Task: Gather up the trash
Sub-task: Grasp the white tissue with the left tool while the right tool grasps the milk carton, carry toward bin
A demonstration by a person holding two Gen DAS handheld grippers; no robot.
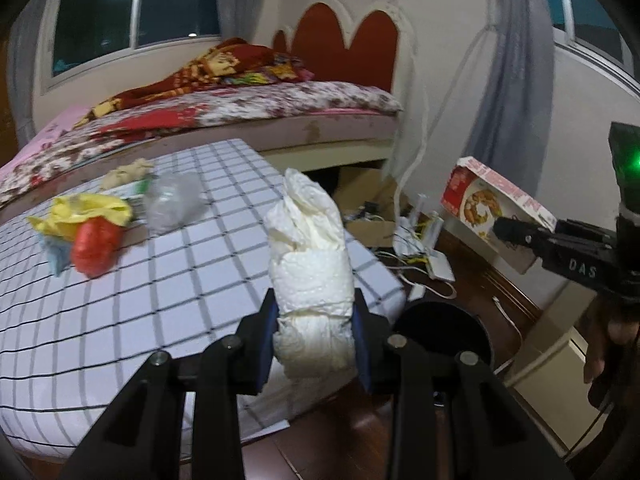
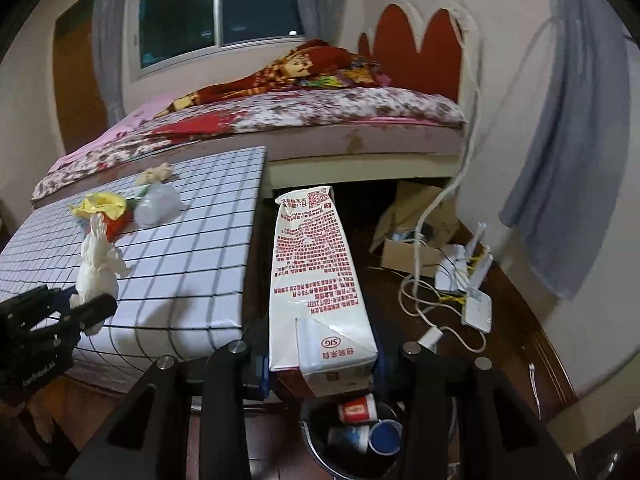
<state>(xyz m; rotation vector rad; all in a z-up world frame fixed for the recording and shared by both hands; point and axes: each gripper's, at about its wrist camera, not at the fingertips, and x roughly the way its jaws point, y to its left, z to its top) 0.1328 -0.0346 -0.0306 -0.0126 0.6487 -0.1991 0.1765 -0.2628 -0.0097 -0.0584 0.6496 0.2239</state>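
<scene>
My left gripper [image 1: 316, 316] is shut on a crumpled white paper towel [image 1: 310, 256], held above the right corner of the checked table [image 1: 160, 288]. My right gripper [image 2: 320, 364] is shut on a tall white milk carton with red print [image 2: 314, 276], held over a black bin [image 2: 320, 452] that has small cups inside. In the left wrist view the bin [image 1: 444, 332] sits on the floor just right of the table, and the carton [image 1: 492, 208] hangs farther right. A yellow wrapper [image 1: 88, 208], a red piece [image 1: 96, 246], a clear plastic bag [image 1: 176, 200] and a beige wad [image 1: 128, 170] lie on the table.
A bed [image 2: 320, 120] with patterned blankets stands behind the table. On the floor to the right are a white router with cables [image 2: 472, 292] and an open cardboard box [image 2: 408, 256]. A grey curtain [image 2: 580, 160] hangs at the right wall.
</scene>
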